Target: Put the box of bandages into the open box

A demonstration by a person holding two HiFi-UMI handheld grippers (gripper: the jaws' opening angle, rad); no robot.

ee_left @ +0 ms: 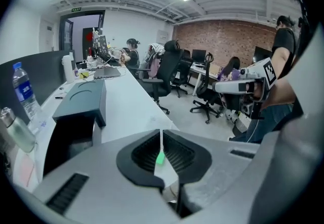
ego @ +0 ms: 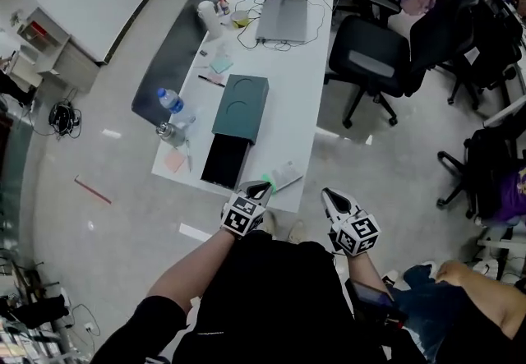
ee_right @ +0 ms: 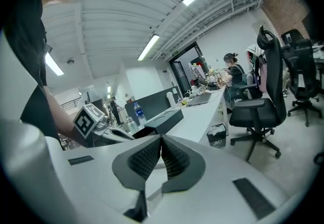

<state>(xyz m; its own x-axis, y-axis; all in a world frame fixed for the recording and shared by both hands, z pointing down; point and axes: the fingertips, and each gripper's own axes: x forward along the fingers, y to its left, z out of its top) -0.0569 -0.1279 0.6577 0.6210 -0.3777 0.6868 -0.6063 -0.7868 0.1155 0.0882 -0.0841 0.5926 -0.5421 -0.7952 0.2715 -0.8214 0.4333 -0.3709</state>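
All three views toward desk (ego: 288,99)

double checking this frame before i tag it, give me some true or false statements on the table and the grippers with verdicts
The bandage box lies on the table near its front edge. True.
The bandage box is already inside the open box. False: it lies on the table beside it.
The left gripper holds the bandage box. False: its jaws are shut on nothing.
A water bottle stands upright on the table. True.
The right gripper is wide open. False: its jaws are shut.
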